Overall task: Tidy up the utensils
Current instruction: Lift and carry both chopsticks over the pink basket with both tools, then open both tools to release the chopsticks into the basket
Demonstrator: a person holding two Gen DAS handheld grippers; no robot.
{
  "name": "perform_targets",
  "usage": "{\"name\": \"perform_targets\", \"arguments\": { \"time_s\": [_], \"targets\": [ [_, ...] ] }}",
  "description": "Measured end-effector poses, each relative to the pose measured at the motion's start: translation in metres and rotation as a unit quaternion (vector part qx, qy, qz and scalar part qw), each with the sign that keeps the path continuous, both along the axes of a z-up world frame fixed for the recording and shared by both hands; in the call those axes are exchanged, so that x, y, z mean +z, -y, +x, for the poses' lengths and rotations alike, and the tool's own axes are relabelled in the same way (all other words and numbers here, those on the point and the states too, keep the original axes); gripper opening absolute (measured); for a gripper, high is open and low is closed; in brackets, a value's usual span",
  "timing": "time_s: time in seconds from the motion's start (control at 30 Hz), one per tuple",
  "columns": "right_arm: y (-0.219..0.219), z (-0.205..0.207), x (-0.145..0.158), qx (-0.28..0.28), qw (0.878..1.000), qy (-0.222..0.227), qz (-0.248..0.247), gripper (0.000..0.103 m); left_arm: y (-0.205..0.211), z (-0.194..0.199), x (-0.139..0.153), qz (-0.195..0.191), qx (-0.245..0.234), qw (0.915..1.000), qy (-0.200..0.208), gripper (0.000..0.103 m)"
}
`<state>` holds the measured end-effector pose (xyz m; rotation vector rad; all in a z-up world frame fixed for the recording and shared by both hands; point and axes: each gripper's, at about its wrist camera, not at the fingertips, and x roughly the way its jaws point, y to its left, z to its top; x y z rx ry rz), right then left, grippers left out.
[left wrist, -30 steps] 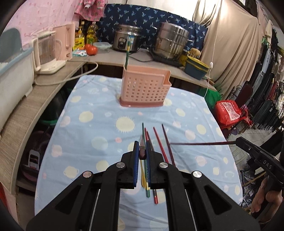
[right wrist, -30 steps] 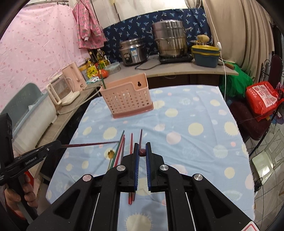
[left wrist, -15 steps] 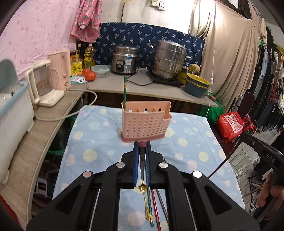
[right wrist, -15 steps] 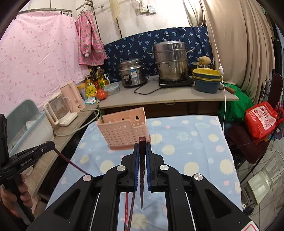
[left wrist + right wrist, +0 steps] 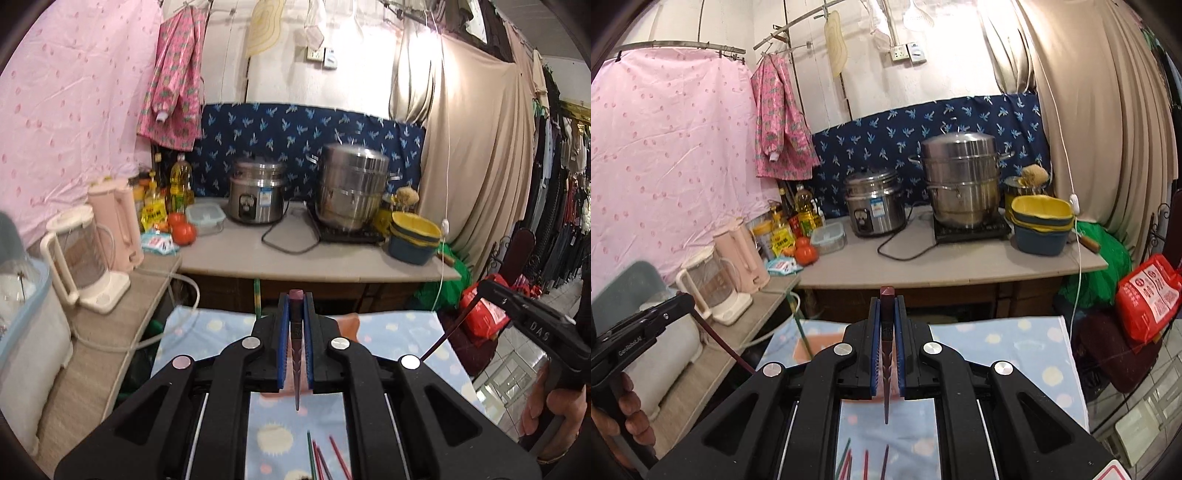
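My left gripper (image 5: 295,295) is shut on a dark maroon chopstick (image 5: 296,354), whose thin end hangs down between the arms. My right gripper (image 5: 887,301) is shut on a matching maroon chopstick (image 5: 887,369) in the same way. Each gripper shows in the other's view, the right gripper (image 5: 532,325) at the right edge and the left gripper (image 5: 646,325) at the left edge. The pink basket (image 5: 351,321) is mostly hidden behind my fingers. A green chopstick (image 5: 257,295) stands in it. Several loose chopsticks (image 5: 321,458) lie on the blue spotted tablecloth (image 5: 399,332) below.
Behind the table a counter holds a rice cooker (image 5: 256,195), a steel steamer pot (image 5: 352,188) and stacked bowls (image 5: 413,236). Two kettles (image 5: 85,251) stand on the left shelf. A red bag (image 5: 1145,295) lies off the table's right side.
Both grippers rose and tilted upward with their chopsticks, which swung from lying sideways to hanging down. The table and basket dropped low in both views.
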<state>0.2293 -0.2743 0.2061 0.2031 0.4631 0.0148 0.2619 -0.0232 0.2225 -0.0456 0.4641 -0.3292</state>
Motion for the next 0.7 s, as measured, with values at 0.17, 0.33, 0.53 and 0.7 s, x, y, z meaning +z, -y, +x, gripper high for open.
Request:
{"name": "perform_targets", "arguments": {
  "time_s": [0.17, 0.33, 0.53, 0.7],
  "targets": [
    [-0.001, 0.041, 0.012, -0.004, 1.000, 0.010, 0.003, 0.007, 0.009, 0.033, 0.021, -0.011, 0.000, 0.9997, 0.022, 0.007],
    [-0.005, 0.076, 0.015, 0.002, 1.000, 0.013, 0.015, 0.007, 0.018, 0.062, 0.022, -0.004, 0.006, 0.9997, 0.023, 0.007],
    [-0.021, 0.105, 0.000, 0.017, 1.000, -0.001, 0.017, 0.007, 0.020, 0.082, 0.003, 0.008, 0.015, 0.9998, 0.009, 0.007],
    [-0.034, 0.122, -0.030, 0.027, 0.999, -0.029, 0.013, 0.007, 0.017, 0.096, -0.020, 0.009, 0.017, 0.9997, -0.014, 0.007]
  ]
}}
